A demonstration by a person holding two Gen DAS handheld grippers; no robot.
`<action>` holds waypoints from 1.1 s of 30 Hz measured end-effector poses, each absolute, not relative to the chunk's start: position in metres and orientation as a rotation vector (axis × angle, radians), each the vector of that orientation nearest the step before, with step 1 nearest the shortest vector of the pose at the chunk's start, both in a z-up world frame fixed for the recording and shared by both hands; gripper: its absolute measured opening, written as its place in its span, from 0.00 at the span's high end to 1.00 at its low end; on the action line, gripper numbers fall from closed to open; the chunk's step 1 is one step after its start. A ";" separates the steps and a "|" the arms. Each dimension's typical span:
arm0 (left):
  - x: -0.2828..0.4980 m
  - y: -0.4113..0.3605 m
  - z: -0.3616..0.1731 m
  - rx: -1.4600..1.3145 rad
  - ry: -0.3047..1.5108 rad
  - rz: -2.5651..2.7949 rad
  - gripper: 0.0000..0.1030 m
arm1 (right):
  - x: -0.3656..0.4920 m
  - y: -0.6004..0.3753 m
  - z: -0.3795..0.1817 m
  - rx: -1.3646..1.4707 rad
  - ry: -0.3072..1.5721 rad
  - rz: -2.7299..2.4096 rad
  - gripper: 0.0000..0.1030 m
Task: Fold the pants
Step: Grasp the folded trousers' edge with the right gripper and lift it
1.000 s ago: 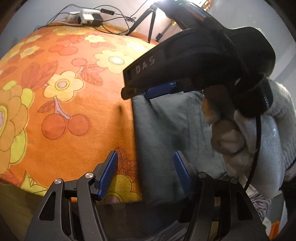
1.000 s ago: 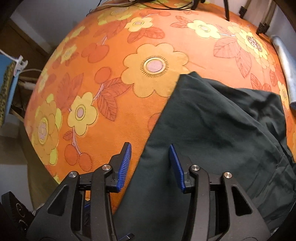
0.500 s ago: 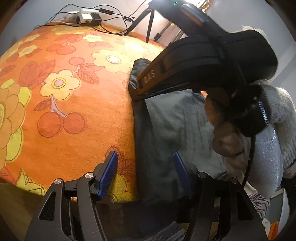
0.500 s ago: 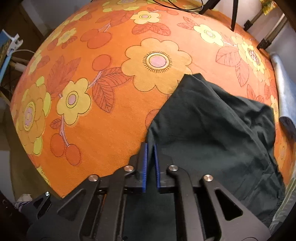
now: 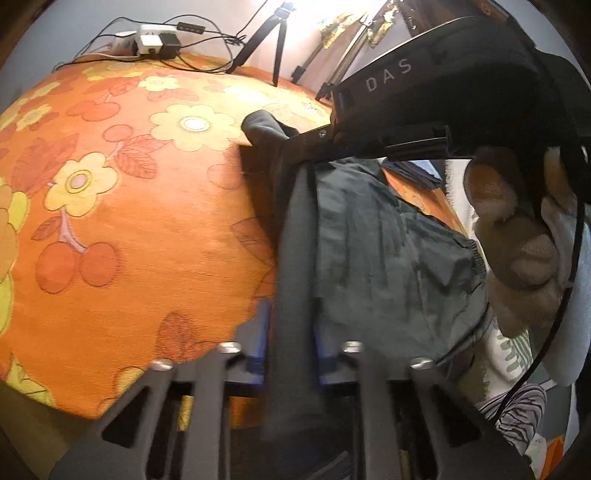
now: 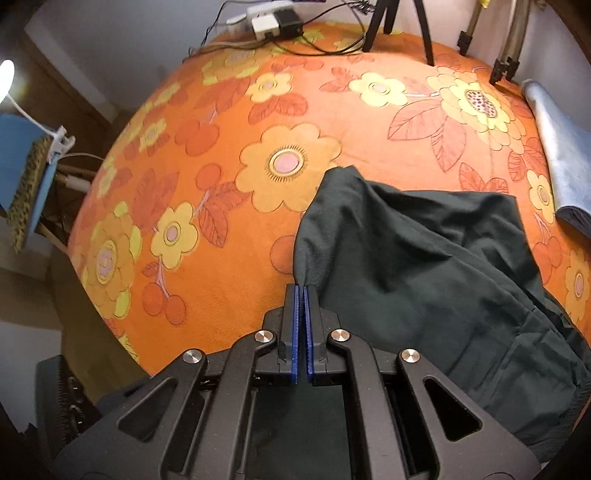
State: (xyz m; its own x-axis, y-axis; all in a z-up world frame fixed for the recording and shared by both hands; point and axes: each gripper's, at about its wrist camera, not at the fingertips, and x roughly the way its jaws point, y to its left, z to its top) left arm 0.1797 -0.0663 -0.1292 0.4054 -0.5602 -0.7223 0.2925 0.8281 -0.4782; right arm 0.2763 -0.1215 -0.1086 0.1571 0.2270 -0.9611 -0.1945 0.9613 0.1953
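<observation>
Dark green pants (image 6: 424, 258) lie on the orange flowered cloth (image 6: 221, 184), bunched toward the right and front. My right gripper (image 6: 300, 291) is shut on the pants' left edge, lifting a fold. In the left wrist view the pants (image 5: 388, 251) hang as a stretched band between my left gripper (image 5: 290, 332), whose blue pads are closed on the fabric, and the right gripper (image 5: 325, 136) higher up, held by a hand.
A power strip with cables (image 6: 273, 18) and tripod legs (image 6: 424, 33) stand at the far edge. A blue-grey folded cloth (image 6: 554, 147) lies at the right. A blue object with a clip (image 6: 26, 162) is off the left edge.
My right gripper closed on the pants' edge and lifted it. My left gripper closed on the fabric near the front edge; the fold now stretches between both grippers.
</observation>
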 end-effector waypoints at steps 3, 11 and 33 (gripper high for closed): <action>0.174 -0.072 -0.123 -0.285 0.984 -0.568 0.91 | 0.280 -0.120 -0.110 0.046 1.391 0.325 0.97; 0.167 -0.085 -0.110 -0.254 0.939 -0.598 0.92 | 0.299 -0.108 -0.105 0.006 1.382 0.330 0.51; 0.157 -0.116 -0.081 -0.236 0.862 -0.725 0.92 | 0.305 -0.132 -0.101 -0.120 1.347 0.235 0.94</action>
